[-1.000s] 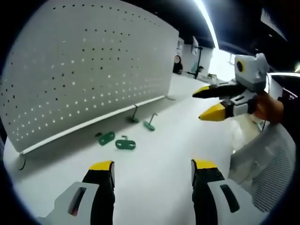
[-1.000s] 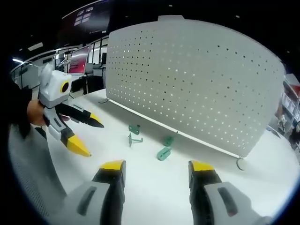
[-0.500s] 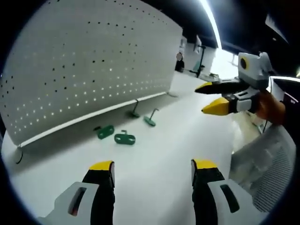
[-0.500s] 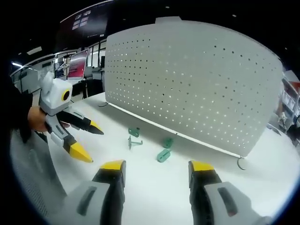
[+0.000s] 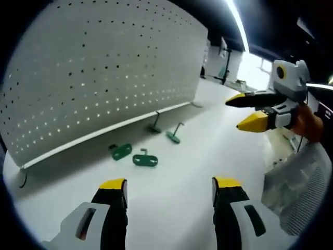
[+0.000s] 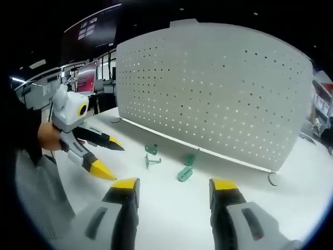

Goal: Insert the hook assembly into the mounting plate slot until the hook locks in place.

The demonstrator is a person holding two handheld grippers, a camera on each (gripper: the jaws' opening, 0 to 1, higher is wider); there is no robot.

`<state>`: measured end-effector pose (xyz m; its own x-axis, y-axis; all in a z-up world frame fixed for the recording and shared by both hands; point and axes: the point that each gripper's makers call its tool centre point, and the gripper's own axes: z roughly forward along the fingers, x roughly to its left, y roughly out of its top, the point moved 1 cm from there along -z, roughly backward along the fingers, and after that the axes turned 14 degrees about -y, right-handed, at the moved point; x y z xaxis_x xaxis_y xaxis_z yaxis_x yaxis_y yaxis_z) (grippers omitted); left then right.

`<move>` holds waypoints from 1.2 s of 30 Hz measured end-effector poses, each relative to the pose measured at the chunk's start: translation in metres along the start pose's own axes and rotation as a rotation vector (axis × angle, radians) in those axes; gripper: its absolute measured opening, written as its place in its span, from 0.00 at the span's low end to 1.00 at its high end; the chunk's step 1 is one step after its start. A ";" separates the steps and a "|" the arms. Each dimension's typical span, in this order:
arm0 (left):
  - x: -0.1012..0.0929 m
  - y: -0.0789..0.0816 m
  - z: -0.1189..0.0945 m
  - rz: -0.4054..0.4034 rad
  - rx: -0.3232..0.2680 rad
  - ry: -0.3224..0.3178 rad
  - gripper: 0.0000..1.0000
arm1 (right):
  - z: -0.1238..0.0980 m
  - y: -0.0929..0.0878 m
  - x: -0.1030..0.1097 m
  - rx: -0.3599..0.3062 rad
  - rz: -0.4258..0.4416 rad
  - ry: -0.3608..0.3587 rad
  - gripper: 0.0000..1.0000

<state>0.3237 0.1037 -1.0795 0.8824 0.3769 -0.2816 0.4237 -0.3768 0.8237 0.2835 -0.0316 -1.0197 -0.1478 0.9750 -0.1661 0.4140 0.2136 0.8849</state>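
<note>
A white perforated panel (image 5: 99, 78) stands upright on a white table (image 5: 177, 187), taking most of the background in both views, its lower edge running along the tabletop (image 6: 322, 172). In front of that edge lie four small green parts, all flat on the table and well apart from both grippers. In the left gripper view, two flat mounting plates sit side by side: one (image 5: 120, 151) nearer the panel, the other (image 5: 145, 160) just beside it with its long axis roughly parallel to the panel's edge. Farther along lie two hook pieces: one (image 5: 155, 126) close to the panel's foot with its stem rising toward it, the other (image 5: 174, 135) with its stem angled up and away from the plates; their exact shapes are hard to make out at this size. The left gripper (image 5: 169, 200) is held above the table, jaws wide apart and empty. The right gripper (image 6: 169, 200) likewise has its jaws spread with nothing between them.
</note>
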 end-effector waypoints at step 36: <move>0.040 0.008 0.050 0.040 0.032 0.033 0.60 | 0.010 -0.014 0.015 0.061 0.062 0.089 0.51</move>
<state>0.3723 0.0734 -1.1092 0.8915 0.3890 -0.2321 0.3954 -0.4183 0.8178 0.2850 -0.0197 -1.0389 -0.1980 0.9776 -0.0709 0.4781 0.1595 0.8637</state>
